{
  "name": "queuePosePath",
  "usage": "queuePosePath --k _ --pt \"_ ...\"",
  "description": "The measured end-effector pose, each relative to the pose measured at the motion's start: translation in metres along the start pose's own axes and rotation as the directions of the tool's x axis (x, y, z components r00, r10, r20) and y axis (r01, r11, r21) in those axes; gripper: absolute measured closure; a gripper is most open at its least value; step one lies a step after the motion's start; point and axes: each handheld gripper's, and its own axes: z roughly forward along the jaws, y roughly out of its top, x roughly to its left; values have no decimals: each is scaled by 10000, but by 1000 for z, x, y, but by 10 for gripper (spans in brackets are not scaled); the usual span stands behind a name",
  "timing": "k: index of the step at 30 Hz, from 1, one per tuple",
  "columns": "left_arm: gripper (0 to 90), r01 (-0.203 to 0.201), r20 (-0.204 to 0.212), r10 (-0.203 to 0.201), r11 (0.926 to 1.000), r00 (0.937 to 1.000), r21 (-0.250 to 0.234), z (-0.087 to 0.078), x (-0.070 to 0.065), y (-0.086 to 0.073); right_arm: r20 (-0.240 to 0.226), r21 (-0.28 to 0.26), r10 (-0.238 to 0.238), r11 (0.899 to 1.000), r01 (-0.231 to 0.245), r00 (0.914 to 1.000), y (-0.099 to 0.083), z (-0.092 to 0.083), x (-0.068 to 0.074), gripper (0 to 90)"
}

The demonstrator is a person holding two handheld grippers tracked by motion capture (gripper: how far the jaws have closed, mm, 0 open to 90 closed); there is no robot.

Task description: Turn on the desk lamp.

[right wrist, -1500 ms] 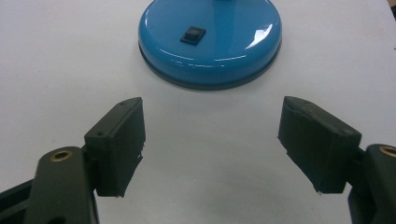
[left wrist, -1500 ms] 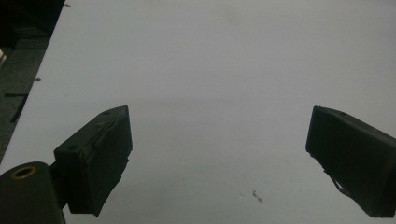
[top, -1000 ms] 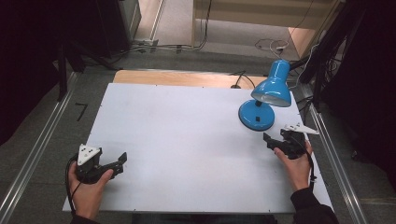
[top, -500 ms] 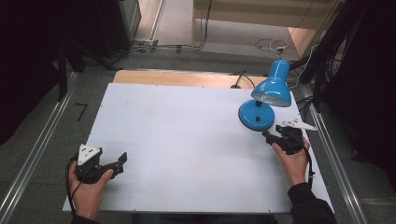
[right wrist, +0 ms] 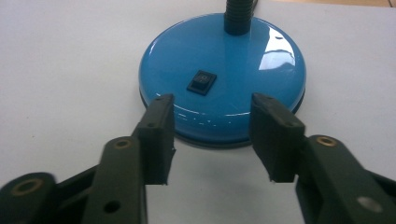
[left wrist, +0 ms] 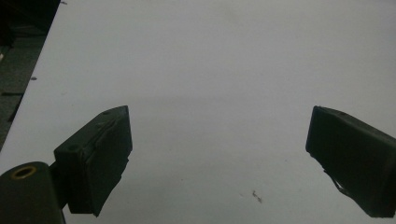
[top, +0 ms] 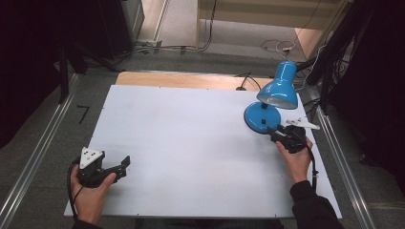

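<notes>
A blue desk lamp [top: 267, 107] stands at the right side of the white table [top: 191, 143], its shade [top: 279, 90] bent over its round base [right wrist: 224, 79]. A black rocker switch [right wrist: 201, 82] sits on top of the base. My right gripper [top: 277, 135] is open just in front of the base, jaws apart with nothing between them, tips [right wrist: 212, 140] close to the base's near rim. Over bare table at the near left corner, my left gripper [top: 125, 164] is open and holds nothing; its fingers [left wrist: 100, 158] stand wide apart.
The lamp's black cord [top: 246, 81] runs off the far edge toward a wooden strip [top: 181, 78]. Metal rails [top: 43, 143] flank the table on both sides. The right edge of the table [top: 329, 186] lies close to my right hand.
My right gripper has moved forward and a little left, toward the lamp's base. The left gripper has stayed where it was.
</notes>
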Motion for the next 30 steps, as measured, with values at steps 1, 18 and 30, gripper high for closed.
queuePosePath --k 1,18,30 --pt "74 0 0 0 10000 10000 0 0 0 0 27 -24 37 10000 -37 10000 0 1 -1 547" --pt "74 80 -18 -80 10000 10000 53 1 1 -1 -47 -143 -109 9998 108 9999 12 22 8 880" --pt "74 105 -47 -104 9999 9999 76 1 3 -1 98 -287 30 9996 -27 9999 19 39 8 880"
